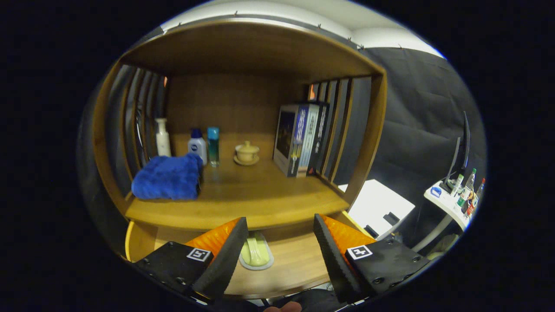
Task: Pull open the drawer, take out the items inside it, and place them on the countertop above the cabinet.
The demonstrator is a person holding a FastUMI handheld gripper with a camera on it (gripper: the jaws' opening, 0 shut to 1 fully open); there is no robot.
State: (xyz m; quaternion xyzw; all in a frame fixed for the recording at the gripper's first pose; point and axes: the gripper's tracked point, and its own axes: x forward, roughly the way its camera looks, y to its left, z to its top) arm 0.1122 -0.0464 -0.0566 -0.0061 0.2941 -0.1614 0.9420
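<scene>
Gripper view: the hand-held gripper [279, 255] is released, fingers spread over the open wooden drawer [299, 264]. A pale green oval case [256, 255] lies near the drawer's back edge, under the desk [243, 203] lip; lifting it carelessly may knock that lip.

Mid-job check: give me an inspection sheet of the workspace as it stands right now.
Surface: wooden countertop inside the open cabinet niche.
Job's things: drawer pulled open below it; pale green item lies inside, between the fingers.
Clutter: blue towel, pump bottle, two small bottles, lidded cup on saucer, books.
Grippers: gripper open, holding nothing, over the drawer.
Cables: nothing seen.
Surroundings: side table with bottles, monitor.
</scene>
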